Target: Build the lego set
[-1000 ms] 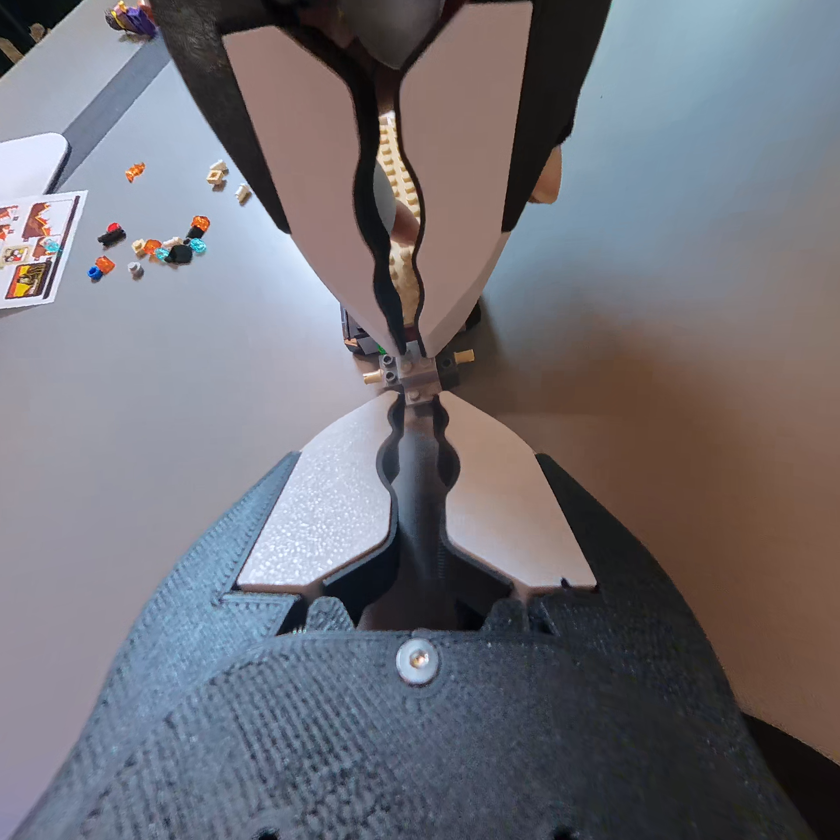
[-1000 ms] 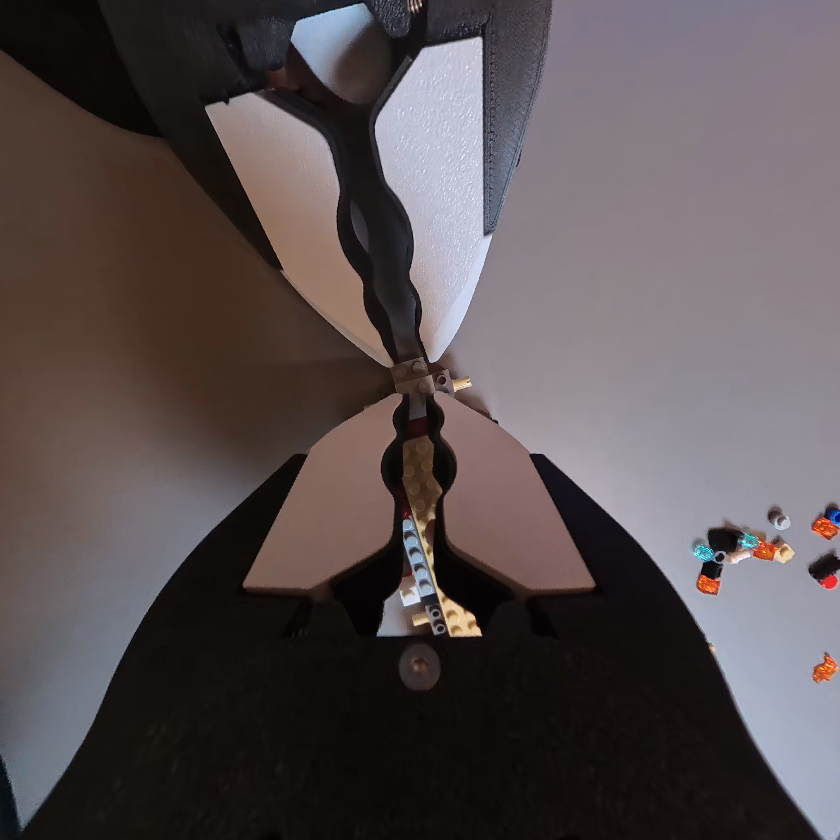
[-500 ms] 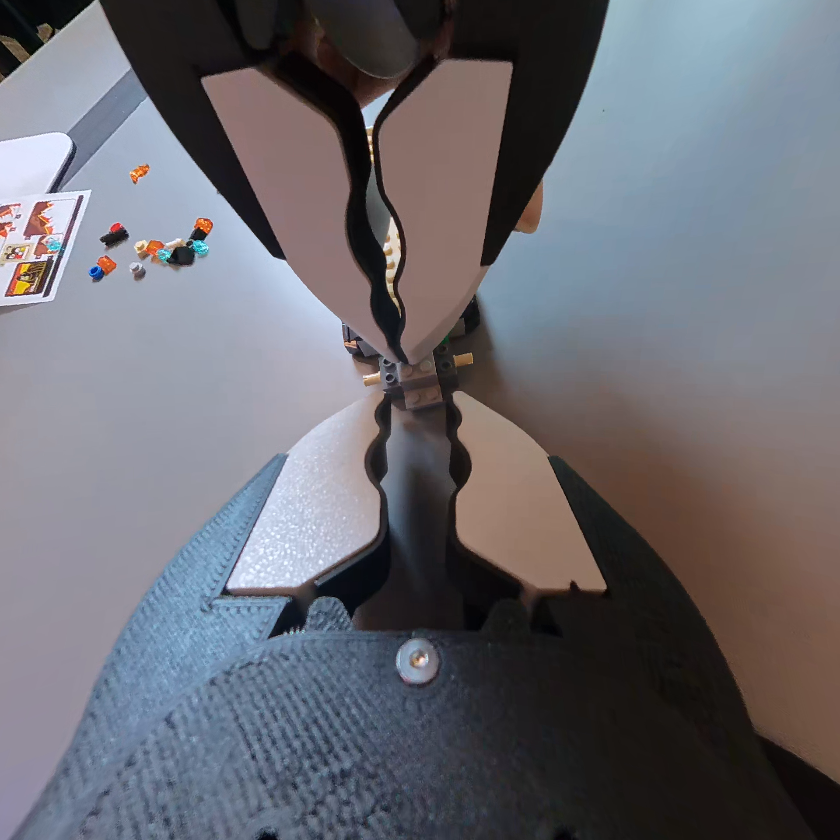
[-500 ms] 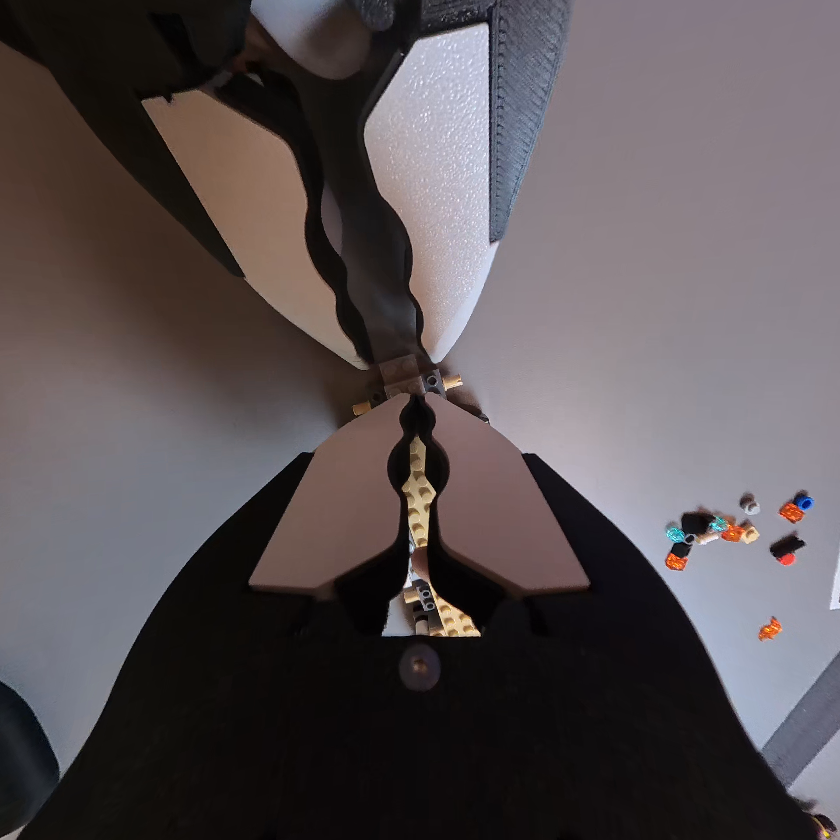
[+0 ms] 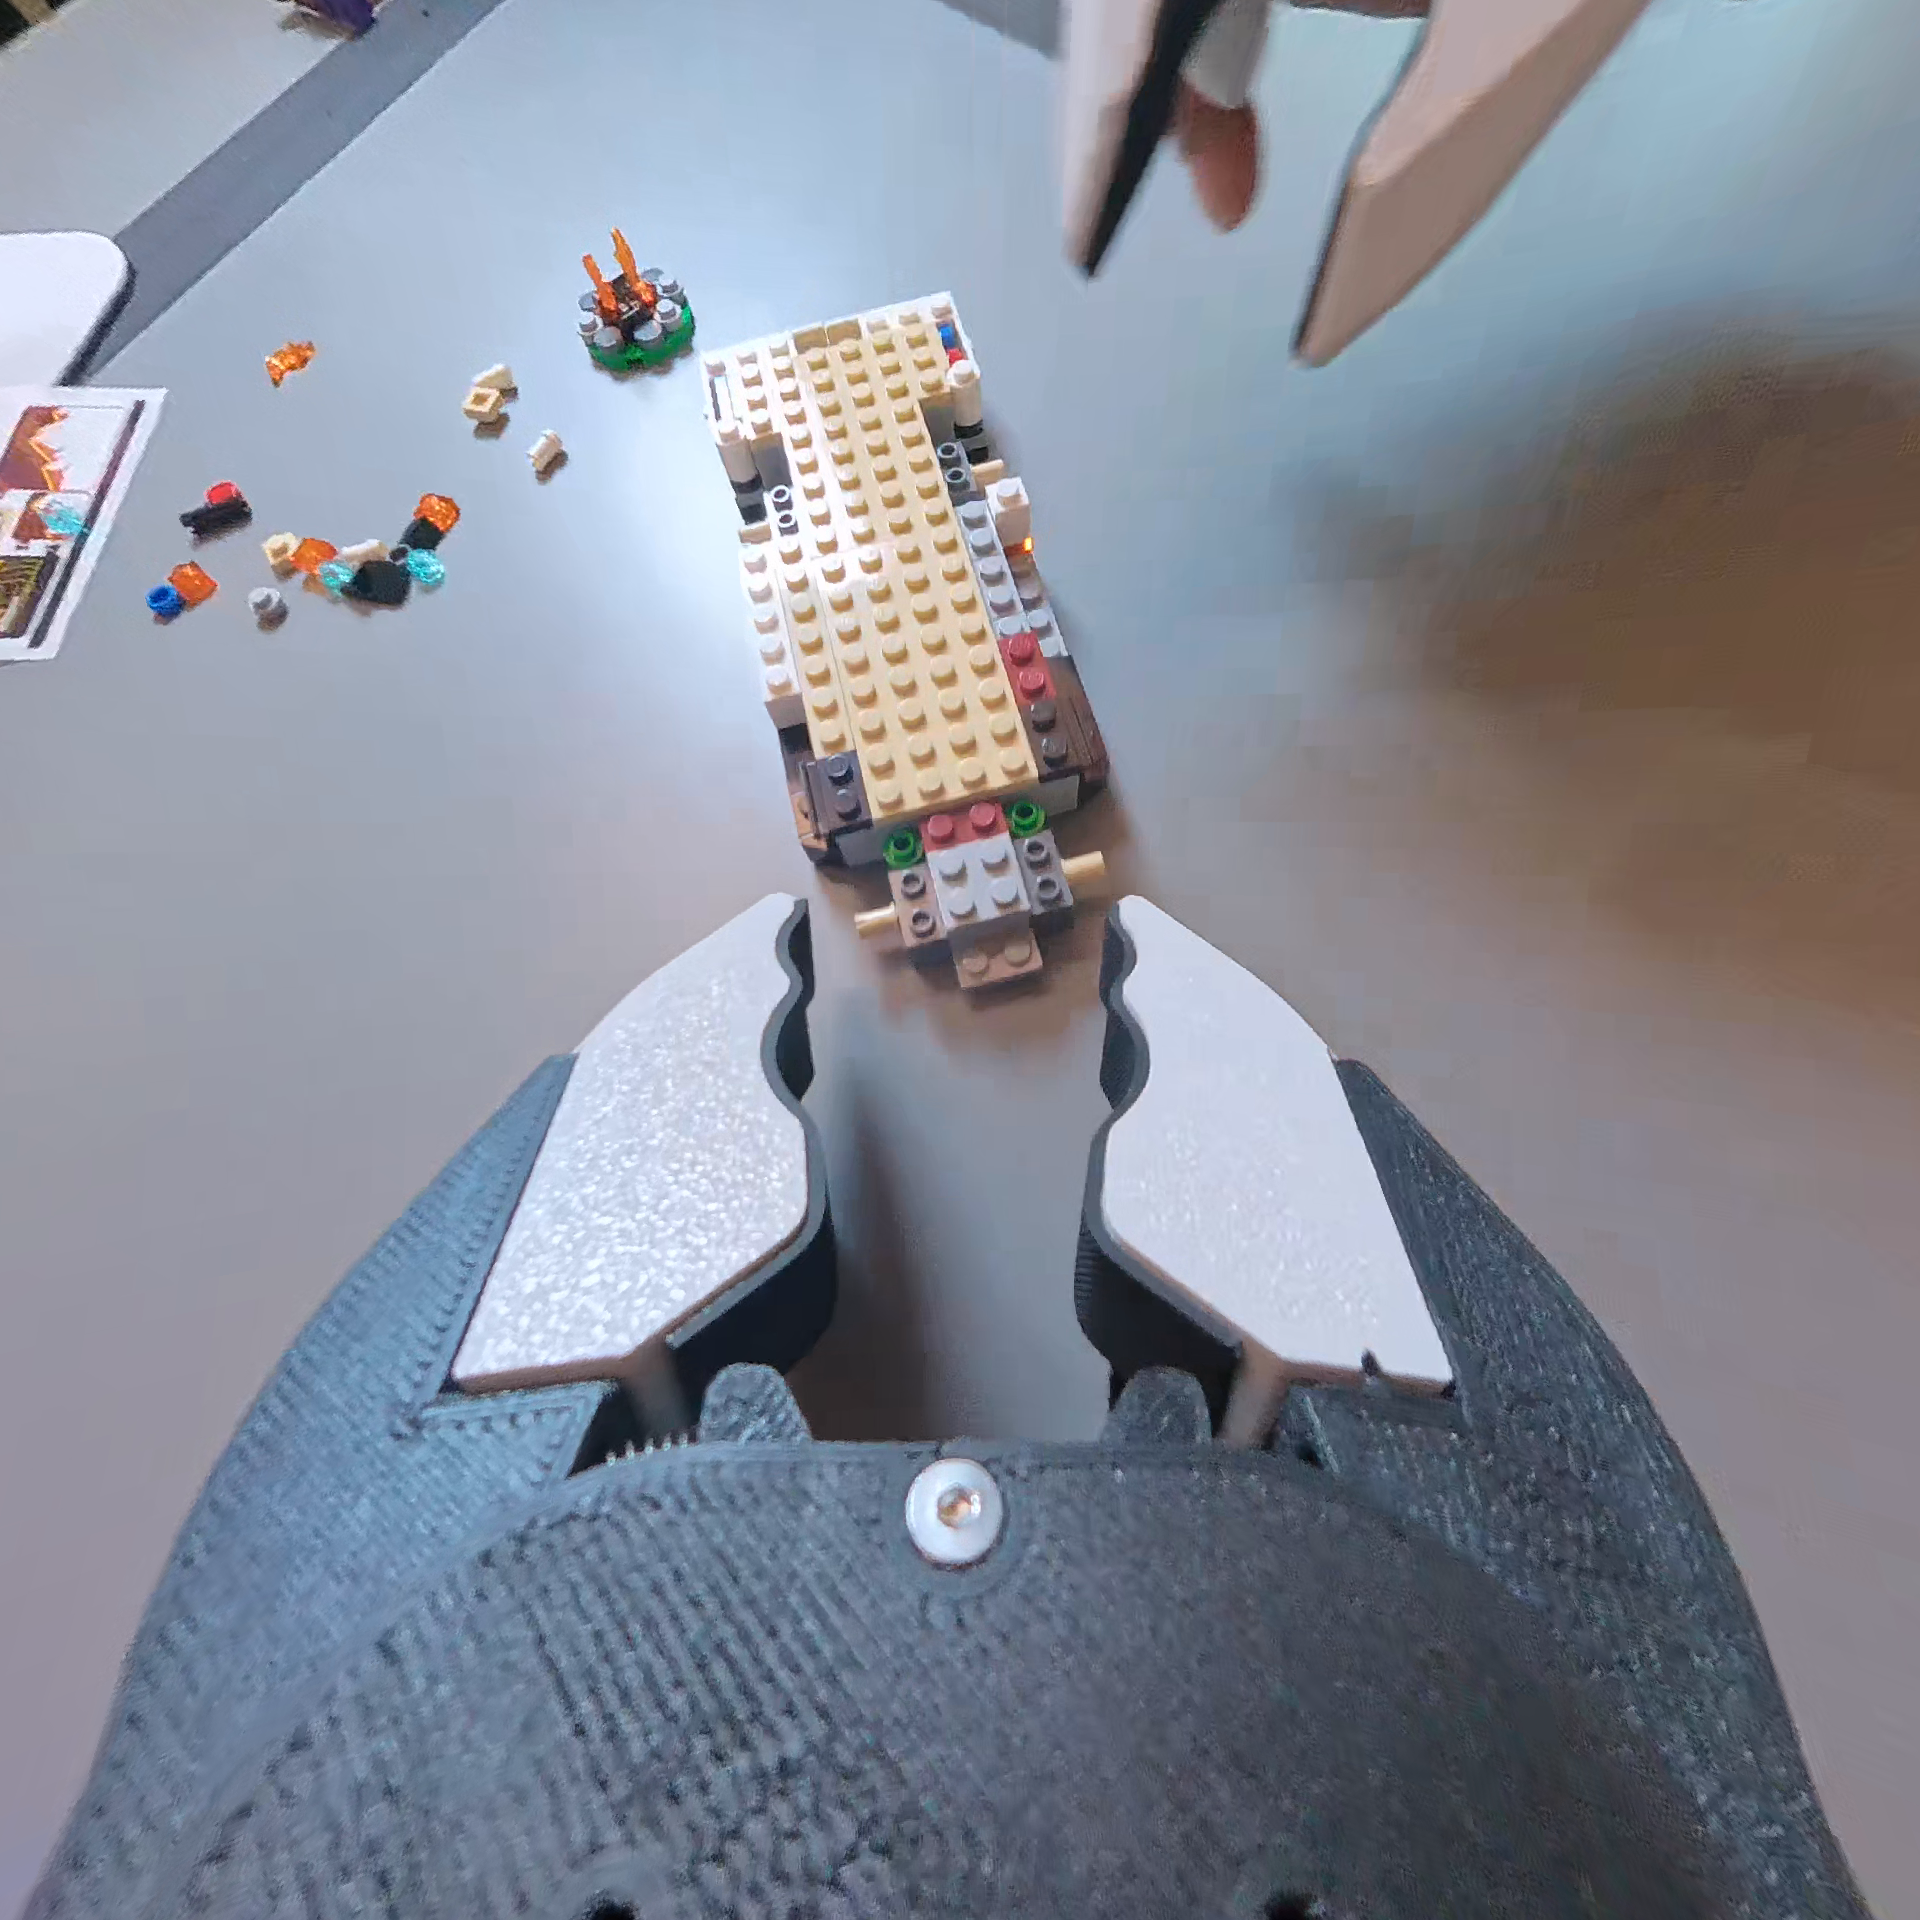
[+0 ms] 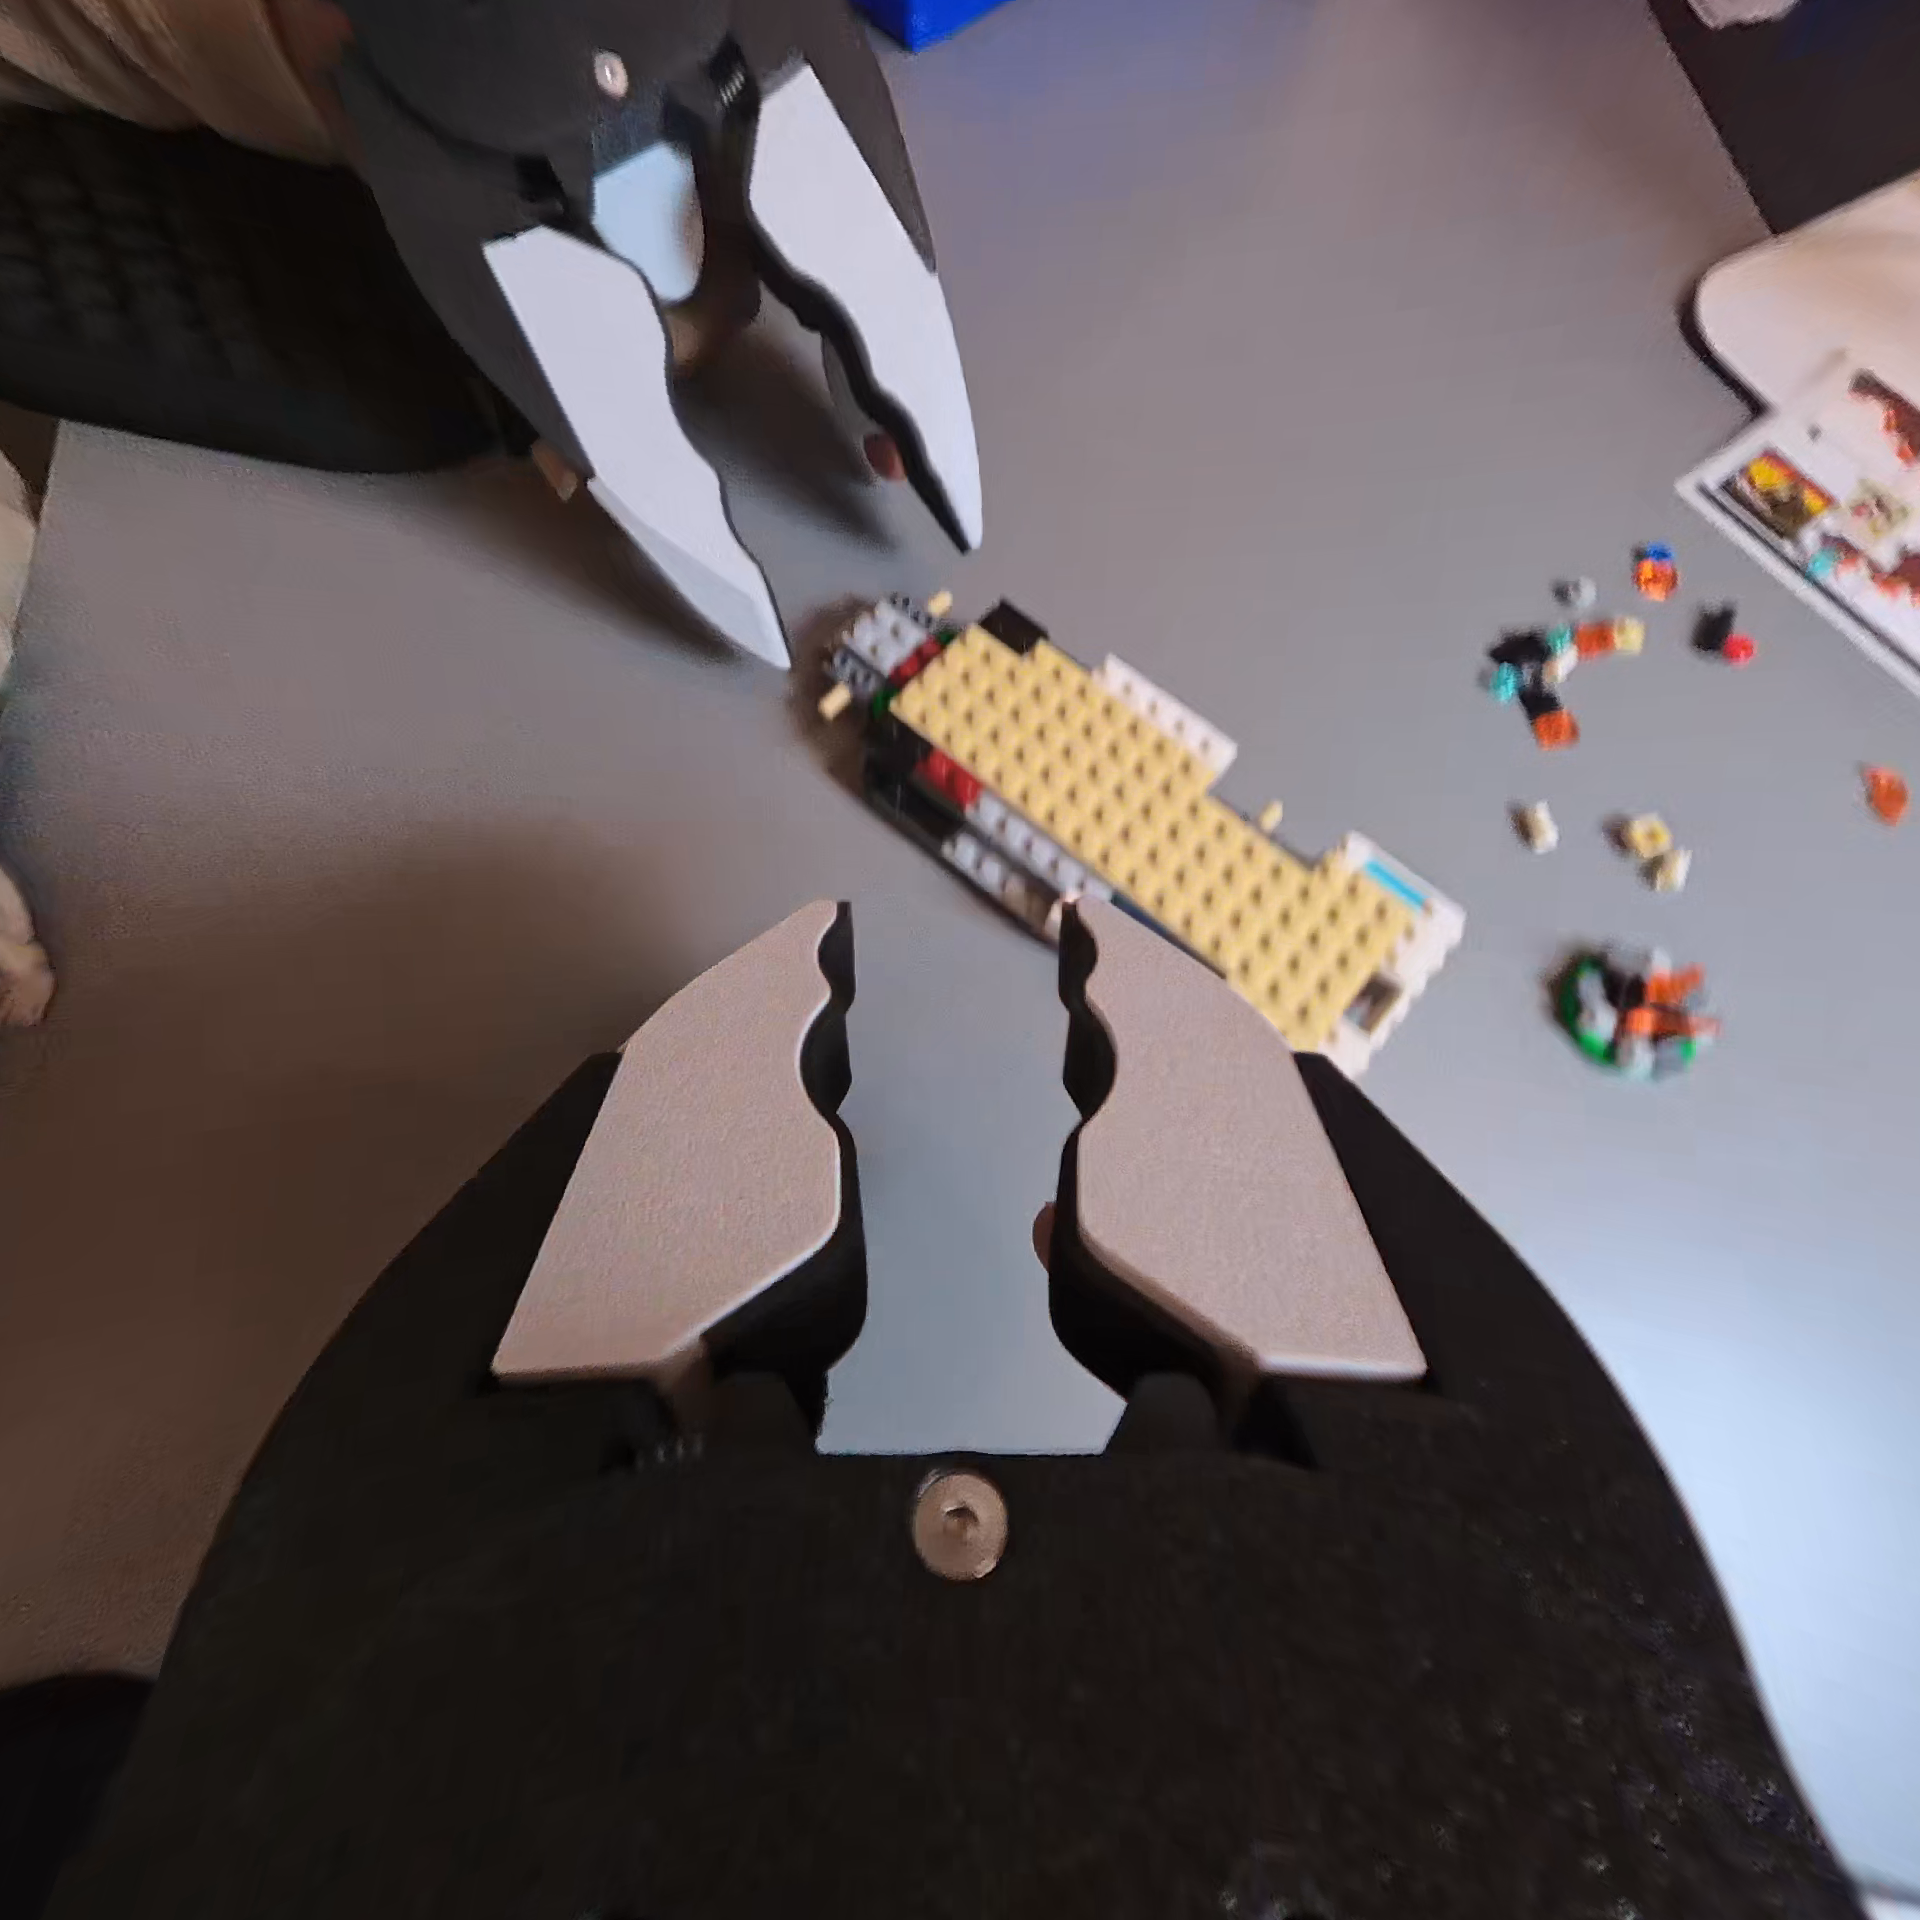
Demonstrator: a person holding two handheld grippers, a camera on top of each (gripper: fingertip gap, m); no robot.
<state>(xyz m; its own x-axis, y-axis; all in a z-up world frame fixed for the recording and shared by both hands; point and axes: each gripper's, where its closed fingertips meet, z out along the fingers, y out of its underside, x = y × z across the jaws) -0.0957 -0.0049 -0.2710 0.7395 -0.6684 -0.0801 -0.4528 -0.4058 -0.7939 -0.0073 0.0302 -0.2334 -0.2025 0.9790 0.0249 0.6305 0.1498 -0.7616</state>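
A long tan brick model (image 5: 894, 592) lies flat on the grey table (image 5: 416, 935), with a small grey, white and red brick cluster (image 5: 977, 894) at its near end. My left gripper (image 5: 956, 914) is open and empty, its fingertips just short of that cluster on either side. In the right wrist view the same model (image 6: 1122, 810) lies to the right of my right gripper (image 6: 956, 914), which is open and empty above bare table. The left gripper also shows in the right wrist view (image 6: 873, 592), and the right gripper shows blurred in the left wrist view (image 5: 1205, 301).
Loose small bricks (image 5: 343, 551) lie left of the model, with a round green piece with orange flames (image 5: 634, 322) behind them. A printed sheet (image 5: 52, 509) and a white object (image 5: 52, 291) lie at the far left. A hand (image 5: 1216, 156) shows behind the right gripper. The tips of one gripper are about 11 cm away from the tips of the other.
Both grippers opened and drew back from the model's end, where they had met tip to tip. The right gripper lifted away; the whole model now lies in plain view.
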